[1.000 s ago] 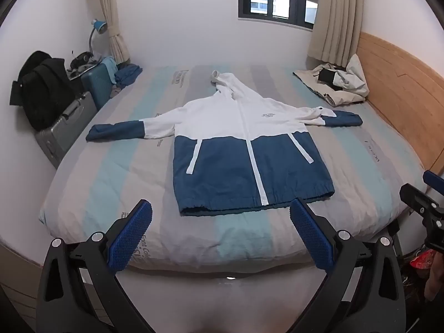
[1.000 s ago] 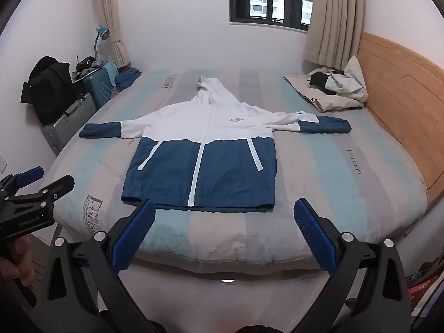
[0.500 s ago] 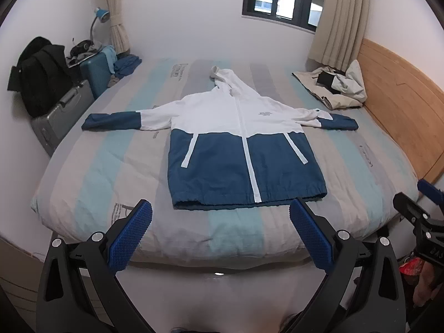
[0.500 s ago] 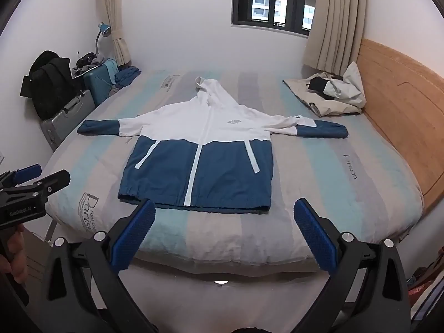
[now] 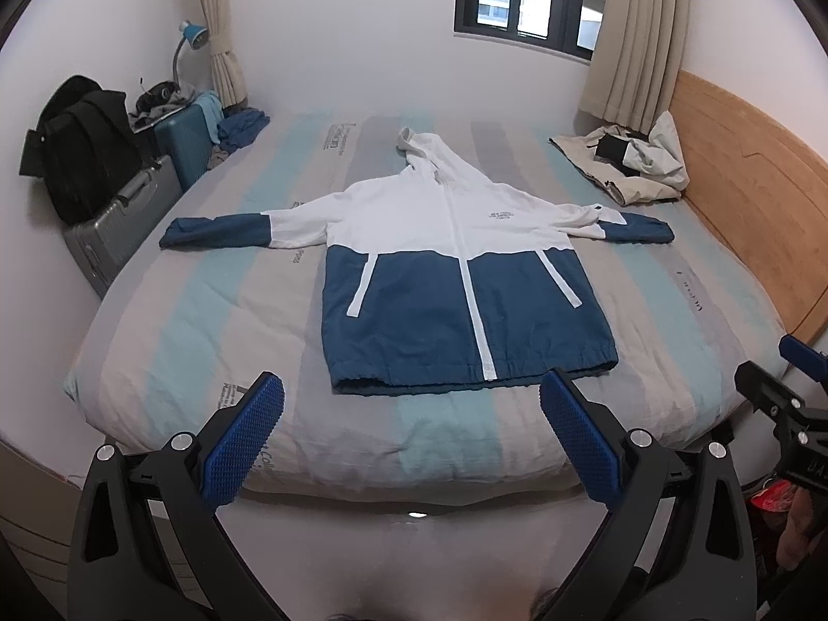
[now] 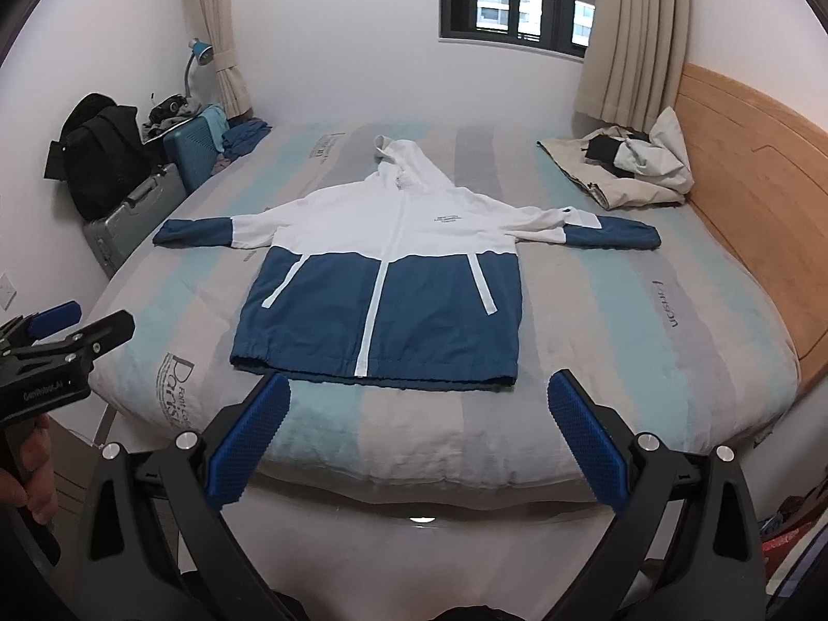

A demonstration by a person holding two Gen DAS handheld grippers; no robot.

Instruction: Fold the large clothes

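A: Claws?
B: Left claw (image 5: 411,396) wide apart, nothing btwn the blue pads, touching nothing. Right claw (image 6: 419,393) same: spread, empty, held off the bed's (image 6: 647,362) near edge.
A: Jacket?
B: Blue & white hooded jacket (image 6: 393,279) flat on the bed, front up, zipped, both sleeves out sideways, hem toward the 2 claws, hood away.

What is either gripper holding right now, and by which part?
Nothing. The left gripper and right gripper are both open, short of the bed; the jacket lies flat and untouched.
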